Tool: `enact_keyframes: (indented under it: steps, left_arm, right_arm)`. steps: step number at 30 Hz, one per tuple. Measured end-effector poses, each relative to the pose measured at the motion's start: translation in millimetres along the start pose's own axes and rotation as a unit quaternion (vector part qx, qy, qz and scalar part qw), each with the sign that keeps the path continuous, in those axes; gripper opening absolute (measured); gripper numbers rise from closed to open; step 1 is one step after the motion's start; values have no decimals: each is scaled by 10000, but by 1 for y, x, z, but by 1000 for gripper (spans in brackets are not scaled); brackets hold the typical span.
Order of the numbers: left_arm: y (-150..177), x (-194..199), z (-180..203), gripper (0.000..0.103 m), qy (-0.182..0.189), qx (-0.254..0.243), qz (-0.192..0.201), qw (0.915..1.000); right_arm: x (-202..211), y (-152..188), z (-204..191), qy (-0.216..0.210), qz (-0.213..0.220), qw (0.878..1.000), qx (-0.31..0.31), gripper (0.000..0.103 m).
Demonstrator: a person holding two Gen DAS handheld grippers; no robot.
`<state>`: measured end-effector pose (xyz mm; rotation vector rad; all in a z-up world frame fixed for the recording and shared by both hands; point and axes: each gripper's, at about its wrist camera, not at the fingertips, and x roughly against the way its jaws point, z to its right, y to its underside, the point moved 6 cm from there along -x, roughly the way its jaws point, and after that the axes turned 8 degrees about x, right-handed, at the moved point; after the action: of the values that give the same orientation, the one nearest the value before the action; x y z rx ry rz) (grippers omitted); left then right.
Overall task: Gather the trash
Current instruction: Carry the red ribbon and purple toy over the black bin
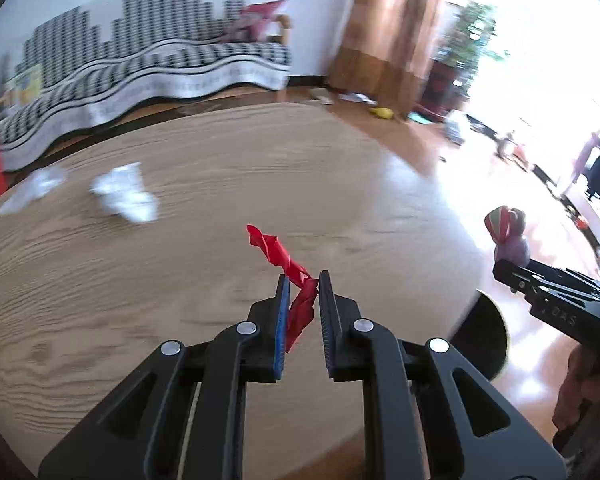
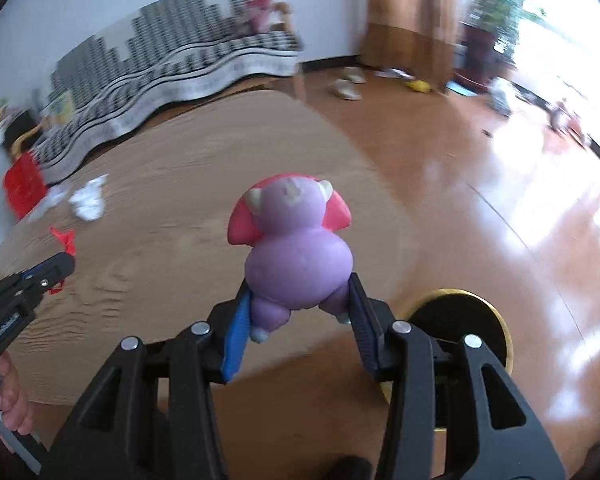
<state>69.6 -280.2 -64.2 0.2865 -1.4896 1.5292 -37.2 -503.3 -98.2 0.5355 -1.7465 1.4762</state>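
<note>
Clearance, round wooden table (image 1: 204, 240): the broad middle ahead of my tongs lies bare.
Obstacles on it: two crumpled white papers (image 1: 126, 196), near each other at the far left edge.
Beyond the table: a sofa under a checked cover (image 1: 148, 60) blocks the far side.
Floor (image 2: 480, 184), right: open and glossy; small clutter by the curtain (image 1: 384, 36); a dark, gold-rimmed round object (image 2: 460, 320) just beside the table's edge.

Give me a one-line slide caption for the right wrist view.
Right gripper grips a purple toy figure above the round wooden table, white crumpled paper behind.
</note>
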Motion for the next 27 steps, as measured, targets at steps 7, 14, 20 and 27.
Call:
enact_keyframes:
  steps: [7, 14, 20, 27]
  left_arm:
    - [22, -27, 87, 14, 563, -515, -201, 9969]
    - [41, -51, 142, 14, 837, -806, -406, 9924]
    - [52, -68, 167, 14, 903, -999, -530, 9895]
    - [57, -81, 179, 14, 896, -1042, -616, 9886]
  right_arm:
    - [11, 51, 117, 525, -271, 9955, -743, 46]
    - [-5, 109, 183, 780, -1136, 9833, -1188, 46]
    - [-16, 134, 207, 687, -1490, 9768, -1377, 47]
    - [-20, 127, 205, 642, -1524, 9765, -1381, 48]
